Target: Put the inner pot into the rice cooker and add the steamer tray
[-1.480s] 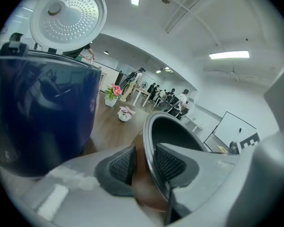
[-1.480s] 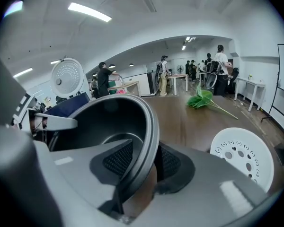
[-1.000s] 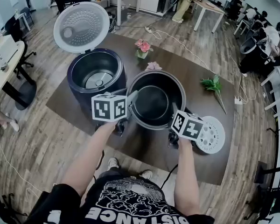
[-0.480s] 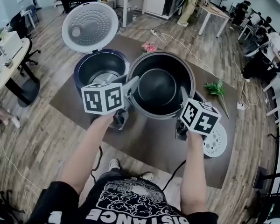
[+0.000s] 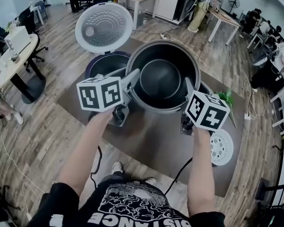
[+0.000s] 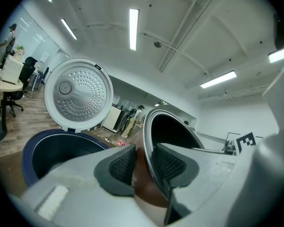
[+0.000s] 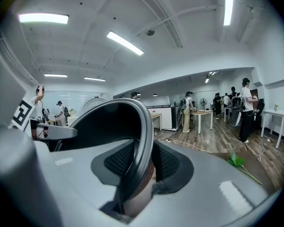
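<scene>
The dark inner pot (image 5: 163, 77) hangs in the air, held by its rim from both sides. My left gripper (image 5: 133, 78) is shut on the rim's left side (image 6: 150, 126), one pad inside and one outside. On the right side of the rim (image 7: 143, 122) my right gripper (image 5: 188, 88) is shut. The navy rice cooker (image 5: 100, 64) stands open behind and left of the pot, its white perforated lid (image 5: 103, 28) upright; the pot hides the cooker's right part. The white steamer tray (image 5: 221, 146) lies flat on the mat at the right.
A brown mat (image 5: 151, 143) covers the wood floor under everything. A green plant sprig (image 5: 226, 98) lies right of the pot. A round table (image 5: 9, 60) with a chair stands at the left. Cables trail on the floor; tables and people are at the back.
Both grippers have risen with the pot between them. The pot has come up off the mat and now overlaps the cooker's right side in the head view.
</scene>
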